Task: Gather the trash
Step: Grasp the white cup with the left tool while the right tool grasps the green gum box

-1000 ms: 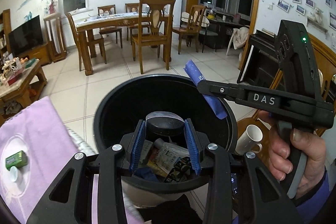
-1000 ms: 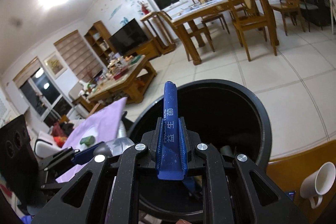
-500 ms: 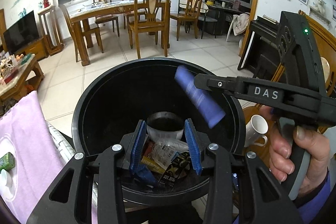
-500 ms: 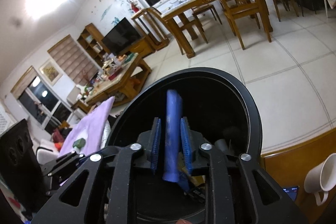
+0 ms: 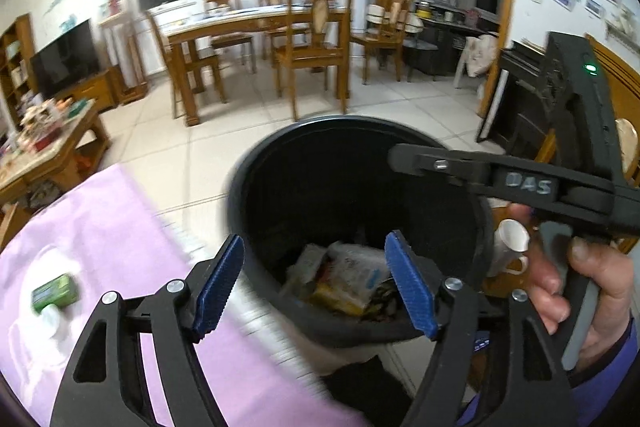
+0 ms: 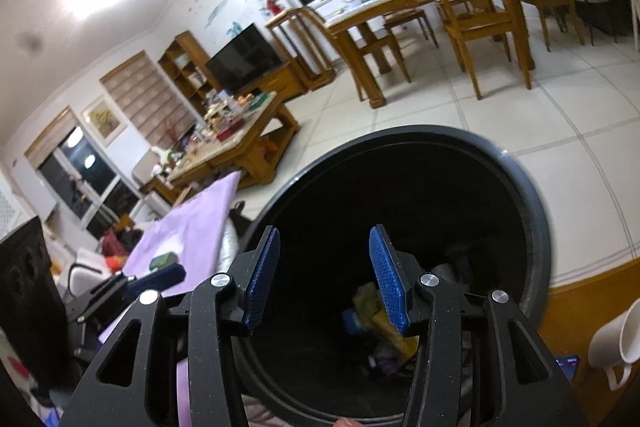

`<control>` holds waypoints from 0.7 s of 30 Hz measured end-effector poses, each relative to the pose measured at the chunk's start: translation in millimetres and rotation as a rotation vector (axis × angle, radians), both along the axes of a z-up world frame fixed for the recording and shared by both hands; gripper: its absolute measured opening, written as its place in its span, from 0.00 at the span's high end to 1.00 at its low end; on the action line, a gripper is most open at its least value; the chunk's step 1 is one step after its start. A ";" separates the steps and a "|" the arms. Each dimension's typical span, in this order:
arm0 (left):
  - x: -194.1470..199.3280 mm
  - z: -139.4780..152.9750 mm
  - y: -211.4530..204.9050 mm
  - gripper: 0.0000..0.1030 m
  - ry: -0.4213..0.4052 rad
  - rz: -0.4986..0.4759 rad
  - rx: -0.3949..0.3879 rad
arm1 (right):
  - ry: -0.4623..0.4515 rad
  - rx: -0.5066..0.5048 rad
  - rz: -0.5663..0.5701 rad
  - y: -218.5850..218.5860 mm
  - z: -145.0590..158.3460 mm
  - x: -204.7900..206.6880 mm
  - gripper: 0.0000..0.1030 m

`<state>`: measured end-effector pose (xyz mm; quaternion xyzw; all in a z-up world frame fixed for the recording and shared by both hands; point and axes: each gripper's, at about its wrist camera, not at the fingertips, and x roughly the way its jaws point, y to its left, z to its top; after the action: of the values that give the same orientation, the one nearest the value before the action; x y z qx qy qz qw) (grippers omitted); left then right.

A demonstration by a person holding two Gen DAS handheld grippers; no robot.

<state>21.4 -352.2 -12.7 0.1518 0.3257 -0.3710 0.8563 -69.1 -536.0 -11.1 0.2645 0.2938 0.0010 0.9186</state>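
Both tools hang over the black bin [image 5: 256, 187], jaws opening and nothing between them: the left tool [image 5: 316, 283] wide, the right tool [image 6: 326, 277] moderately apart. Crumpled wrappers [image 5: 344, 279] lie at the bin's bottom.

Left gripper [image 5: 316, 283]: matte black plastic linkage arms with triangular cutouts, silver round screws at the pivots, blue ribbed pads [image 5: 218, 285] on the jaws. Right gripper [image 6: 326, 277]: same build, black speckled arms, silver screws, blue textured pads [image 6: 387, 279]. Seen from the left wrist, its body is black with grey "DAS" lettering, a green LED lit on top, and a grey trigger. The hand [image 5: 576, 291] on it wears a purple sleeve [image 5: 608, 387] with a dark cuff.
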 end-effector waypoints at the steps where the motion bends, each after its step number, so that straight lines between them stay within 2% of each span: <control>1: 7.1 0.0 13.6 0.29 0.003 0.030 0.002 | 0.001 -0.006 0.012 8.1 1.9 4.1 0.54; 7: 48.0 -4.4 104.6 0.29 0.044 0.238 -0.010 | 0.007 -0.051 0.116 65.8 12.3 35.3 0.54; 13: 78.6 -14.7 178.6 0.29 0.073 0.398 -0.002 | 0.030 -0.102 0.237 135.5 18.5 77.4 0.54; 16: 94.8 -21.0 194.2 0.30 0.091 0.409 0.017 | 0.045 -0.144 0.296 166.8 19.0 99.1 0.54; 21: 119.3 -35.5 205.6 0.48 0.140 0.410 0.032 | 0.097 -0.254 0.392 217.4 17.6 136.0 0.54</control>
<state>140.8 -146.7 -48.2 0.0698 0.4143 -0.1933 0.8866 66.9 -318.6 6.5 0.0846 0.3810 0.1296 0.9115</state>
